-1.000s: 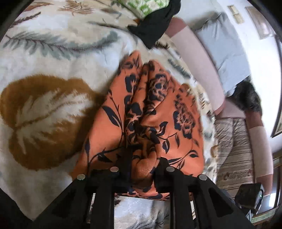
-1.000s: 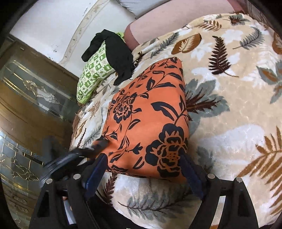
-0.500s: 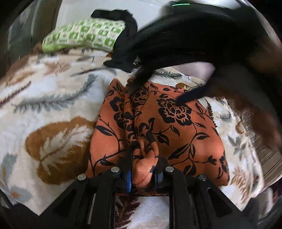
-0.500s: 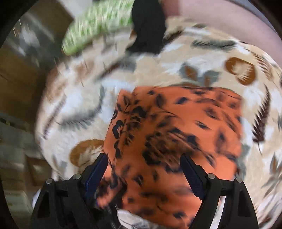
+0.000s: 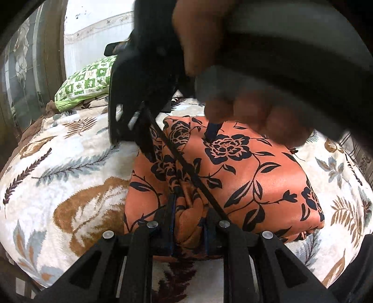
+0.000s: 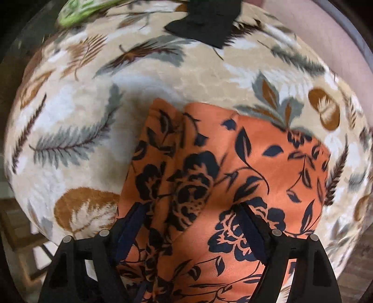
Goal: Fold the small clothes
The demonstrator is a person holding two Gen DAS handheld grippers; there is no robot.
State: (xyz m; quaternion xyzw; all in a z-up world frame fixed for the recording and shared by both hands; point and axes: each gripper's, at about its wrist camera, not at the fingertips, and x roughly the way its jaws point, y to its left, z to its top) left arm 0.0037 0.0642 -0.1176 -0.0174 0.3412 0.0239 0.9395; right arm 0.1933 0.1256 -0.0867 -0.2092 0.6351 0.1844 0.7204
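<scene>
An orange garment with black flowers (image 5: pixel 247 177) lies folded on a leaf-print blanket (image 5: pixel 70 163). My left gripper (image 5: pixel 187 209) is shut on a bunched fold at the garment's near edge. My right gripper (image 5: pixel 181 137) hangs over the garment in the left wrist view, held by a hand, with one blue pad touching the cloth. In the right wrist view the right gripper (image 6: pixel 192 214) is open, its jaws spread just above the garment (image 6: pixel 268 167), over the raised fold on its left side.
A green checked pillow (image 5: pixel 86 81) lies at the far end of the bed by a white wall and a wooden door. A black cloth (image 6: pixel 205 21) lies on the blanket (image 6: pixel 77 111) beyond the garment. A pink bolster (image 6: pixel 326 35) lies at the far right.
My right gripper has swung in over the garment and come down close above it, staying open. My left gripper has kept its hold on the fold and shifted view toward the pillow.
</scene>
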